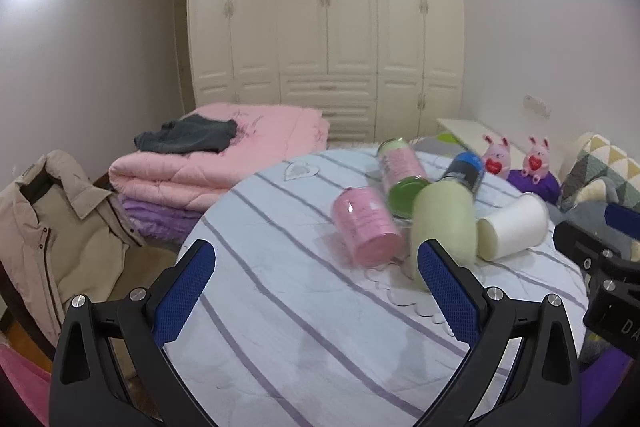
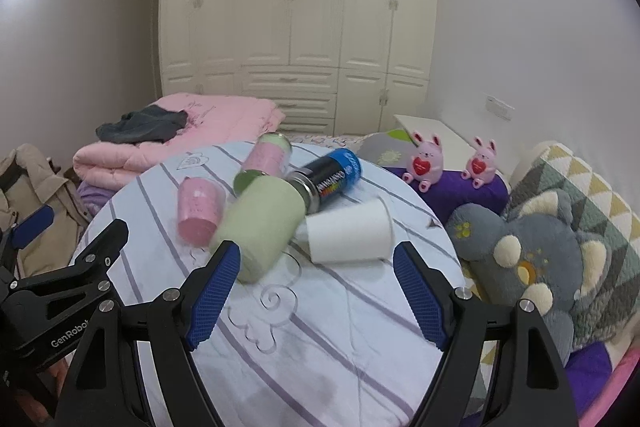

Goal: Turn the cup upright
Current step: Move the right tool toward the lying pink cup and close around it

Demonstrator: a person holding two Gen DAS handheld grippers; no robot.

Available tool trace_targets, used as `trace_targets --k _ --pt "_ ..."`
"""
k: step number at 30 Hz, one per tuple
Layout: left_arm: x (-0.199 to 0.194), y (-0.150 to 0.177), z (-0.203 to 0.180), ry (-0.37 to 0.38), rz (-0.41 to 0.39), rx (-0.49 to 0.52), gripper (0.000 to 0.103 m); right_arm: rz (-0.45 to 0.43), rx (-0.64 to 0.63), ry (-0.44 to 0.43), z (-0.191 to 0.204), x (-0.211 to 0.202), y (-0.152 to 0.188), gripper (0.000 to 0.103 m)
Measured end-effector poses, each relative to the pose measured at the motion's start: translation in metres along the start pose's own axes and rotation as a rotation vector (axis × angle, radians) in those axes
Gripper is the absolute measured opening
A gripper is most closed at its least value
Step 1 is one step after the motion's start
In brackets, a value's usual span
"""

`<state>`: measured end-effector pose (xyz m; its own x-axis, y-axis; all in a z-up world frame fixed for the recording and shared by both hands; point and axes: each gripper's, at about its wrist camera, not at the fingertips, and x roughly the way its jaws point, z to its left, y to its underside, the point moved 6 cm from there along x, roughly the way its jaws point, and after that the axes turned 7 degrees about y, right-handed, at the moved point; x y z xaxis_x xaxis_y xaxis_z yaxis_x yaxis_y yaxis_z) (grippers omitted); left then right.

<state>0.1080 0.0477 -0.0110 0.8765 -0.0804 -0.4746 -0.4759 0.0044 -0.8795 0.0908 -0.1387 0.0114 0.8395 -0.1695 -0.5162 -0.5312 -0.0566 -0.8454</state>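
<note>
Several cups lie on their sides on a round table with a striped white cloth (image 1: 280,307) (image 2: 320,347). A pale green cup (image 1: 444,227) (image 2: 260,227) lies nearest. A pink cup (image 1: 366,223) (image 2: 198,211) lies to its left, a white paper cup (image 1: 514,225) (image 2: 350,233) to its right. Behind lie a pink tumbler with a green end (image 1: 400,175) (image 2: 266,159) and a black and blue can (image 1: 466,171) (image 2: 330,179). My left gripper (image 1: 316,291) is open and empty, short of the cups. My right gripper (image 2: 316,291) is open and empty, in front of the green and white cups.
A chair with a beige coat (image 1: 52,235) stands left of the table. Folded pink quilts (image 1: 224,155) lie behind. Two pink plush toys (image 2: 448,163) and a grey plush (image 2: 532,267) sit on the right. A wardrobe (image 1: 324,27) fills the back wall.
</note>
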Motion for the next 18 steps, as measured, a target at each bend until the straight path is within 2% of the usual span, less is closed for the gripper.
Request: trace_targets --k 9,14,18 --pt "0.037 -0.012 0.037 -0.027 0.111 -0.013 0.102 0.117 -0.031 -0.164 0.045 0.039 -0.033 0.08" --pt "0.064 -0.01 0.056 -0.046 0.186 -0.035 0.102 0.255 -0.072 -0.268 0.08 0.073 -0.036 0.08" --pt "0.083 -0.006 0.074 -0.076 0.244 -0.042 0.102 0.324 -0.14 -0.29 0.109 0.098 -0.037 0.08"
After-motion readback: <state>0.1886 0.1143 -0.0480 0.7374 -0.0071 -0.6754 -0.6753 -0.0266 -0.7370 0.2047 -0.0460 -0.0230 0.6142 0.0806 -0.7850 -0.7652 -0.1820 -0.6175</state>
